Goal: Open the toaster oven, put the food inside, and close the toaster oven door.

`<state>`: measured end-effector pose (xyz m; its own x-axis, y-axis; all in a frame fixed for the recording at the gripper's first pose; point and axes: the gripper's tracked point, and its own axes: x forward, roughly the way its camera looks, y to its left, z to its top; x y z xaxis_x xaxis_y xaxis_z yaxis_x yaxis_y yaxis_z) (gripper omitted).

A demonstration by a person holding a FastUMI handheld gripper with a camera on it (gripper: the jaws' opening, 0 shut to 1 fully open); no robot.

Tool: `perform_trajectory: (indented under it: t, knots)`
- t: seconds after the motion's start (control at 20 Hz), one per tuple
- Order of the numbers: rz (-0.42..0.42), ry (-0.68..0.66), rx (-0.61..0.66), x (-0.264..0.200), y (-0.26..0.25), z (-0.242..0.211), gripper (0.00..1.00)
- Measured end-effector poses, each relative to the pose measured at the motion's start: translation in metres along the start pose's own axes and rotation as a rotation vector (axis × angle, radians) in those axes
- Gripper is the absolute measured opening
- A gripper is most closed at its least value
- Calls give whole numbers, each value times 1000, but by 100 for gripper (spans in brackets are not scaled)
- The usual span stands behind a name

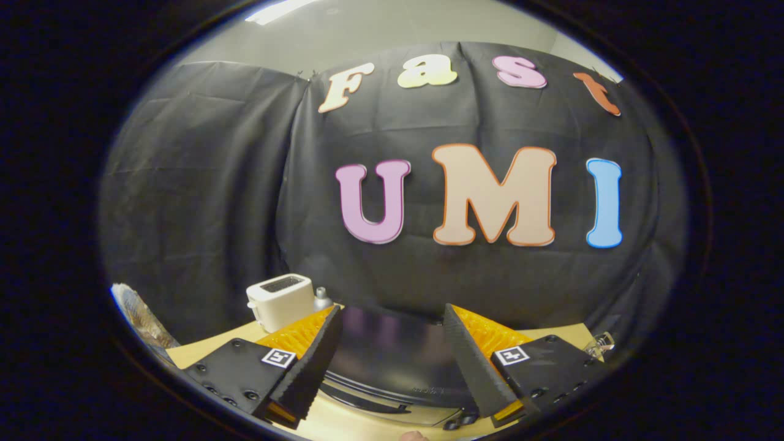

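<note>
Tongs [392, 334] spread apart and empty, dark glossy toaster oven [392, 361] top between the fingers, white toaster [280, 301] beyond, wooden tabletop [202, 349] beneath

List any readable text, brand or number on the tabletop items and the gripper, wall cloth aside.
None legible.
On the toaster oven: a faint mark on its dark top, too small to read.
On the white toaster: no text visible.
On the gripper, fingers open above the toaster oven: two square marker tags, patterns rather than words.
</note>
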<state>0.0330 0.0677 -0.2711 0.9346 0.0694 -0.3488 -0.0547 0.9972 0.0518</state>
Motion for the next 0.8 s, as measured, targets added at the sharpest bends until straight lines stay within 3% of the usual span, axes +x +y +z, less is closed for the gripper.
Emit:
perform_trajectory:
  t: [0.45, 0.8]
  knots:
    - [-34, 164, -32, 16, 9, -93, 100]
    - [-41, 215, -3, 0, 8, -125, 100]
